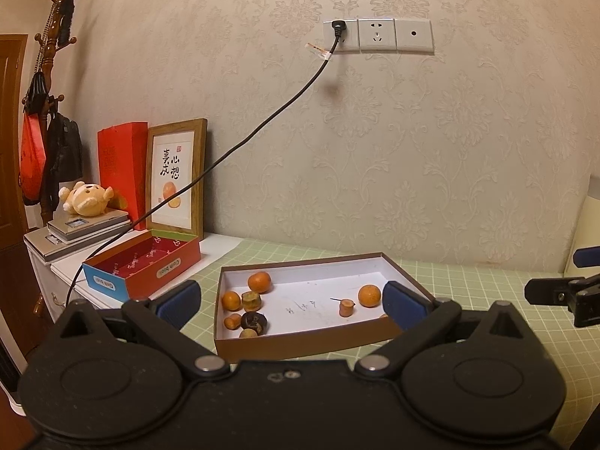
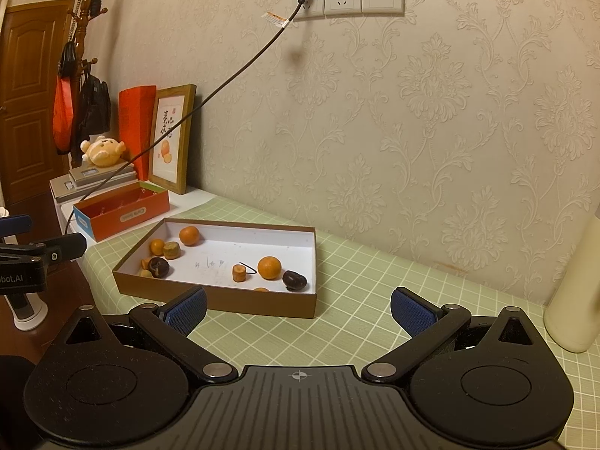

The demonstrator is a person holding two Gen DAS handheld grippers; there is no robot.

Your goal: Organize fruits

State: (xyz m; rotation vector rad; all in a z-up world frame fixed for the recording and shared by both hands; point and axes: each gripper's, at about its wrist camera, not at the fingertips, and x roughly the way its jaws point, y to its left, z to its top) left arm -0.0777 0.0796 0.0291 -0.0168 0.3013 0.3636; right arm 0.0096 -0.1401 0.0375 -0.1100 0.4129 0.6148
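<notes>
Brown cardboard tray (image 2: 210,302), white inside, is seen on the green gridded counter (image 2: 337,322), long axis running left to right. Small oranges (image 2: 269,267) and darker fruit (image 2: 294,279) are scattered in it, most clustered at its left end. Left tongs (image 1: 292,305) are held spread wide and empty, the tray lying straight ahead between the pads. Right tongs (image 2: 298,309) are likewise wide open and empty, the tray ahead and to the left. The left tongs are judged nearer the fruit. An empty red box (image 1: 146,268) sits just beyond the tray's left end. Patterned wallpaper, sockets and a coat stand are noted behind.
</notes>
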